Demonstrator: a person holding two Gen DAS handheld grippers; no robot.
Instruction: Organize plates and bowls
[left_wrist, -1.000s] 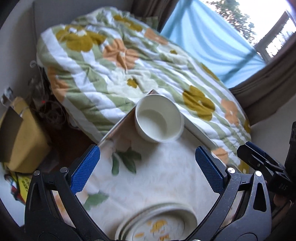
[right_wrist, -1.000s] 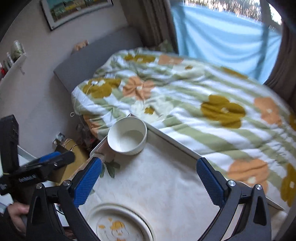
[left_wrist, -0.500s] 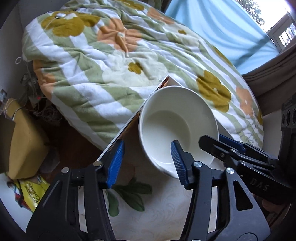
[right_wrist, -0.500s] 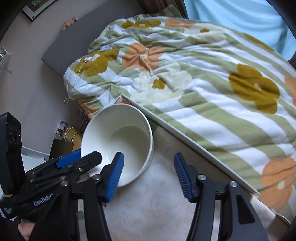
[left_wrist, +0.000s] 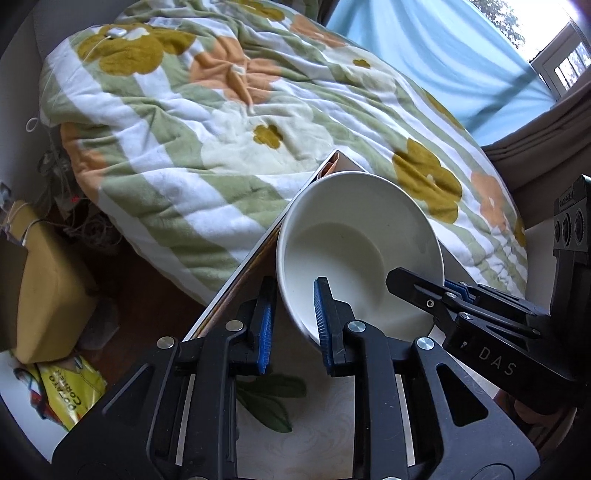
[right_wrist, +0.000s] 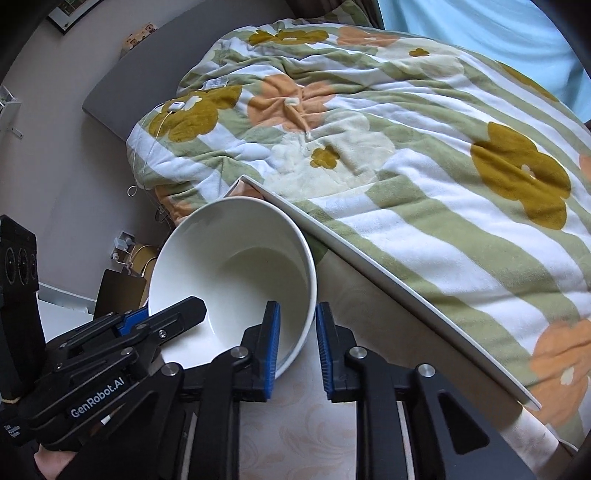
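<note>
The white bowl (left_wrist: 360, 251) stands at the far corner of the tabletop (left_wrist: 325, 435), close against the bed (left_wrist: 229, 122) with its flowered quilt. Both tools have it by the rim. The left tool (left_wrist: 291, 325) straddles the near-left wall of the bowl, one blue pad outside and one inside, and its jaws are closing on that wall. The right tool (right_wrist: 295, 345) does the same at the near-right wall, one pad inside and one outside, jaws likewise closing. Whether the pads already press the wall in either view cannot be settled; the gap looks nearly taken up.

Step in hand, as judged: secure a two-sided rim grip before lifting the bowl away from the corner.

Recommendations:
- Let both tools finish closing before any lift; a glazed rim is likely slippery, and an early pull could let it slide out.
- Raise both sides together and level. Uneven lift would tip the bowl toward the table edge and the floor at left.
- Keep the pads well down the wall, not on the lip alone.
- Clear the raised edge strip (right_wrist: 369, 266) beside the bed before moving sideways.
</note>
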